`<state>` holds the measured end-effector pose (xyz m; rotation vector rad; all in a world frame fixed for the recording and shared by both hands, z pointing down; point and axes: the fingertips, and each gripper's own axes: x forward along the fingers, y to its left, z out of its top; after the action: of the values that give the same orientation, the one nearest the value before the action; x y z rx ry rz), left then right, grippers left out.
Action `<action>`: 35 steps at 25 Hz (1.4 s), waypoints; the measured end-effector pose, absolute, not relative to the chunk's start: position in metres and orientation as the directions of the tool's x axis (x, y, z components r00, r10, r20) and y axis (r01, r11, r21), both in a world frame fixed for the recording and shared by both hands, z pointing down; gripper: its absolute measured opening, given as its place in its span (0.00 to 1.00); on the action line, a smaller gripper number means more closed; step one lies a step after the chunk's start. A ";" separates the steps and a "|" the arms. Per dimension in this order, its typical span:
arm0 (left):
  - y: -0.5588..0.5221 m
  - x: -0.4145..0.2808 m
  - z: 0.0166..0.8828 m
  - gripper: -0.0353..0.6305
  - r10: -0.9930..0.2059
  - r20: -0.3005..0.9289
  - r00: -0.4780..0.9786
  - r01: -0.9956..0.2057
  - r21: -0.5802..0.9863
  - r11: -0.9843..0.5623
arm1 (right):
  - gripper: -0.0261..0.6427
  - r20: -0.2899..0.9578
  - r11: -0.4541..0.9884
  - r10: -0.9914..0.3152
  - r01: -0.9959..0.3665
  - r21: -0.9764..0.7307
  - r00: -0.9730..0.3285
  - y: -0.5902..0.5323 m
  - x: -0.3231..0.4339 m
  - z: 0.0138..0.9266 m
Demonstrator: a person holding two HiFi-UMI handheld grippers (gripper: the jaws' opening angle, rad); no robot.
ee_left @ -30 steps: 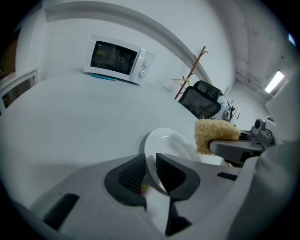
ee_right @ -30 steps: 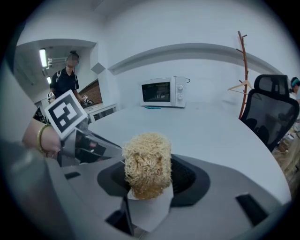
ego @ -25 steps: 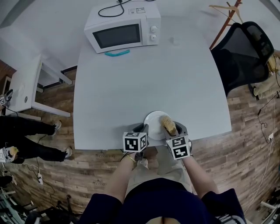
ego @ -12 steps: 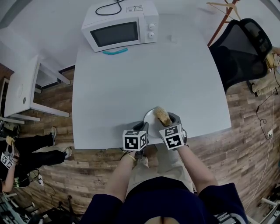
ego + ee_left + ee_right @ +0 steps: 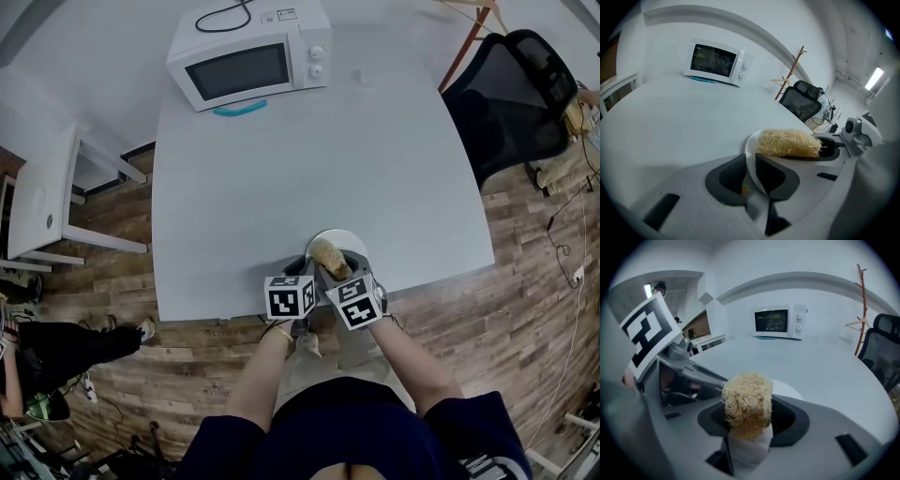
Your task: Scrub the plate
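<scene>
Under scrubber (image 5: 329, 258), seemingly clean white plate (image 5: 352, 241)

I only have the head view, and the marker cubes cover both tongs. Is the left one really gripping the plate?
Observer: Yes. In the left gripper view the left tongs are pinched on the plate's near rim.
Operator: And the right one, does it have a firm hold?
Observer: The right gripper view shows the right tongs clamped on the loofah scrubber, with its fibrous end sticking out past the jaws.
Operator: Is the scrubber down on the plate?
Observer: In the left gripper view it looks to lie flat across the plate's face, close beside the left grip.
</scene>
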<state>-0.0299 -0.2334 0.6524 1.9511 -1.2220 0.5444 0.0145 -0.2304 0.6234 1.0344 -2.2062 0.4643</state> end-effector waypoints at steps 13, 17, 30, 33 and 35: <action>-0.235 -0.032 0.652 0.16 -0.576 0.687 0.443 -0.896 0.365 -0.253 | 0.33 0.717 0.576 -0.514 -0.809 -0.119 -0.471 -0.183 0.040 0.631; -0.235 -0.030 0.652 0.16 -0.568 0.689 0.451 -0.892 0.367 -0.263 | 0.33 0.732 0.569 -0.521 -0.818 -0.086 -0.439 -0.186 0.059 0.631; -0.233 -0.025 0.652 0.16 -0.550 0.691 0.470 -0.883 0.353 -0.310 | 0.33 0.746 0.551 -0.567 -0.834 0.030 -0.348 -0.227 0.086 0.628; -0.232 -0.025 0.652 0.16 -0.549 0.689 0.473 -0.881 0.349 -0.321 | 0.33 0.734 0.545 -0.585 -0.837 0.042 -0.345 -0.244 0.078 0.627; -0.232 -0.024 0.652 0.16 -0.550 0.688 0.473 -0.881 0.347 -0.323 | 0.33 0.728 0.541 -0.593 -0.840 0.045 -0.343 -0.253 0.071 0.625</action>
<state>-0.0242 -0.2324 0.6517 2.0128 -1.1835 0.5955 0.0712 -0.2528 0.6255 1.1539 -2.0664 0.4440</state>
